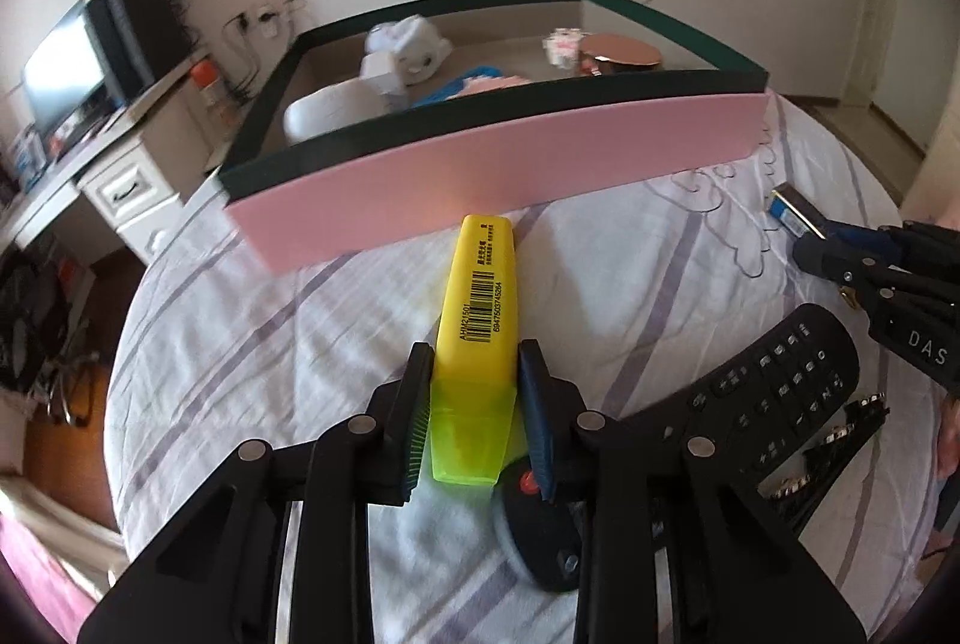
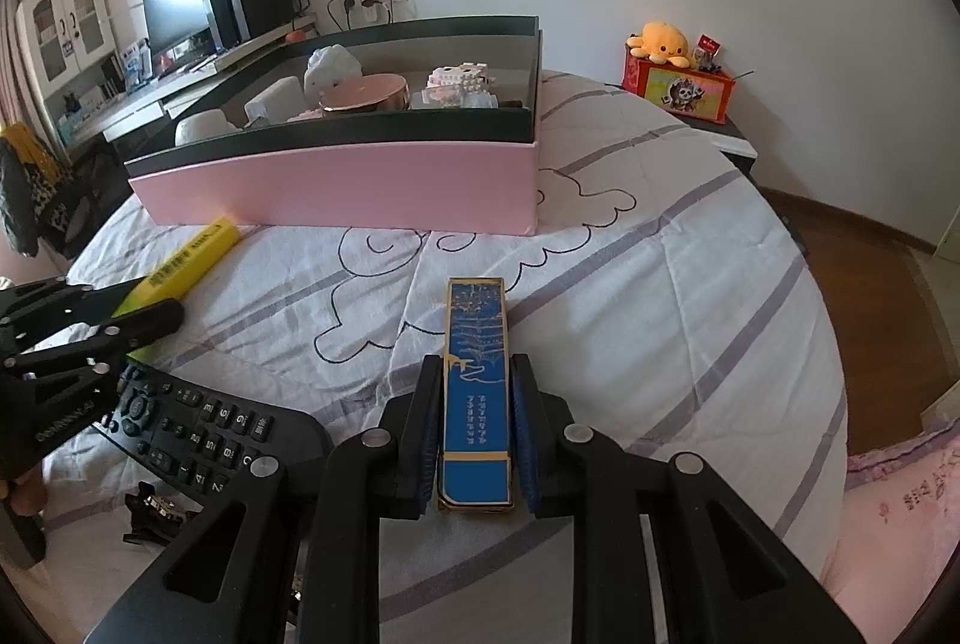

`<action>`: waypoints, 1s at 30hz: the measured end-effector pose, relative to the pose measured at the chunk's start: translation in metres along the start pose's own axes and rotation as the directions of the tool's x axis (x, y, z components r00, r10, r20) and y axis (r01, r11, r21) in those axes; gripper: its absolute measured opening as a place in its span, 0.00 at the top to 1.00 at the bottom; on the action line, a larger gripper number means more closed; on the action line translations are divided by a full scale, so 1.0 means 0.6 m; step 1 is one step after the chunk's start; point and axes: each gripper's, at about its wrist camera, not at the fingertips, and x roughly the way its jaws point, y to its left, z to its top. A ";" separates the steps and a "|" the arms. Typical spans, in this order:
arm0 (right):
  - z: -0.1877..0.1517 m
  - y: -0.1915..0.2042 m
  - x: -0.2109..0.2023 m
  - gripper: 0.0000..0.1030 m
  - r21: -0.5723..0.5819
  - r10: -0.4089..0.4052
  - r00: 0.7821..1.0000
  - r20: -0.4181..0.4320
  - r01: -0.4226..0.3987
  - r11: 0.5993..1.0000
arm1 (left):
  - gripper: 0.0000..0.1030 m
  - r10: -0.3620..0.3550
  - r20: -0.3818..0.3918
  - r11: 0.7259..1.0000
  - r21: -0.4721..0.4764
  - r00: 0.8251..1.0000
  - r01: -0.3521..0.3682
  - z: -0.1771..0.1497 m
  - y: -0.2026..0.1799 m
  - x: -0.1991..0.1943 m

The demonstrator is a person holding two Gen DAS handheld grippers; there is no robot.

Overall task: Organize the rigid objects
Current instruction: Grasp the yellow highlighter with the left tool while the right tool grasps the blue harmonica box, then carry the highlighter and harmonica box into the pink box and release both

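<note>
A bed (image 2: 660, 248) with a white, purple-striped cover fills both views, and on it, in the upper middle of each frame, sits a large pink box (image 2: 360, 188) with a dark green inner rim, already holding several pale items and a round rose-gold case. In the lower left of the right wrist view a black remote control (image 2: 198, 434) lies flat on the cover, with a small dark hair clip (image 2: 156, 515) just below it. The left gripper (image 1: 474, 404) is closed on a yellow highlighter (image 1: 480, 296), its pads pressing the translucent cap end, while the body runs straight up the frame along the fingers, its far tip just short of the box's pink front wall. The right gripper (image 2: 474, 434) is clamped the same way on a slim blue case with gold trim (image 2: 477, 374), whose long axis also points up the frame toward the box but stops well short of it. Judging by this, the left hand is the nearer to the box, so its highlighter looks likely to go in first. Either thing must be lifted over the front wall, since the opening lies above and beyond both tips.
</note>
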 end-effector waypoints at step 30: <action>-0.001 0.007 -0.001 0.79 -0.030 -0.039 0.999 0.000 0.039 0.999 | 0.74 -0.009 0.031 0.990 -0.137 0.999 0.013 -0.035 0.051 -0.014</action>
